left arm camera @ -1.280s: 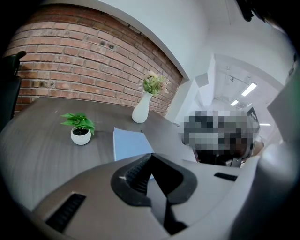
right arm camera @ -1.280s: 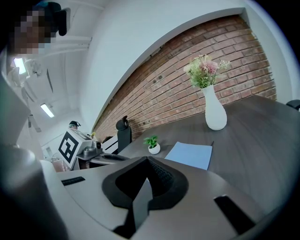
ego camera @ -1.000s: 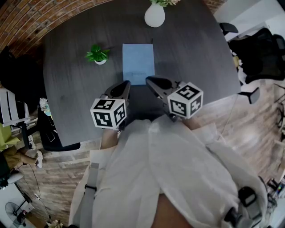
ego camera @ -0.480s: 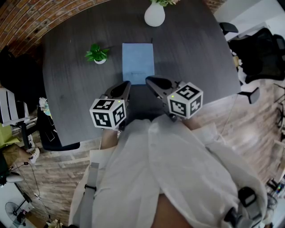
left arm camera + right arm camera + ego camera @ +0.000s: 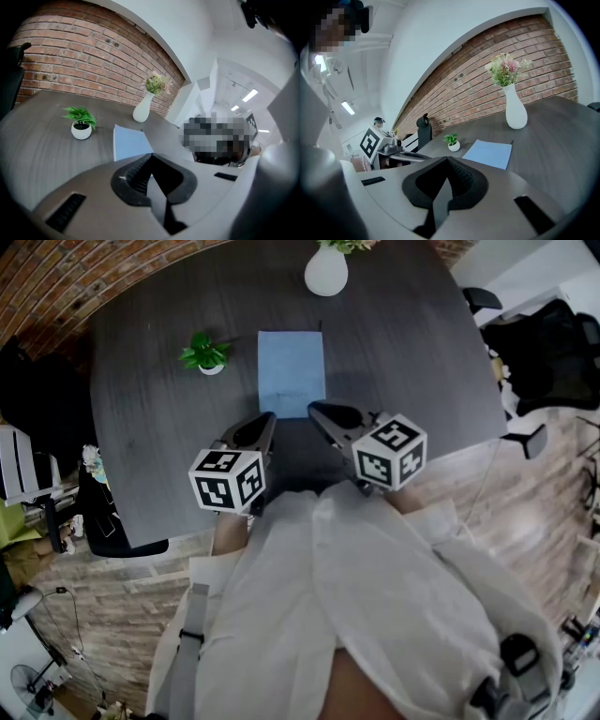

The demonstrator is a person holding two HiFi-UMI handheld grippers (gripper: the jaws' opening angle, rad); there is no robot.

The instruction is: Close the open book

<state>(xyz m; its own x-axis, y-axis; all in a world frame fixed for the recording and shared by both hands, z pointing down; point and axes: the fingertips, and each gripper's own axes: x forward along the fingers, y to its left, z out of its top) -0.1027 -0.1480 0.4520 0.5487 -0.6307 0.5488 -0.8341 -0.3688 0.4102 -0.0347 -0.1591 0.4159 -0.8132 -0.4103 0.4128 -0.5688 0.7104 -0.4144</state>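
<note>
Dark grey rectangular wooden table (image 5: 141,427) carried everything. The thin light-blue book (image 5: 292,371) lay flat and closed near the table's middle, its cover up. Beyond its far edge stood a white ceramic vase of flowers (image 5: 325,273). My left gripper (image 5: 266,418) and my right gripper (image 5: 315,410) hovered beside the book's near edge, each with jaws together on nothing. A small green plant in a white pot (image 5: 204,354) stood left of the book.
</note>
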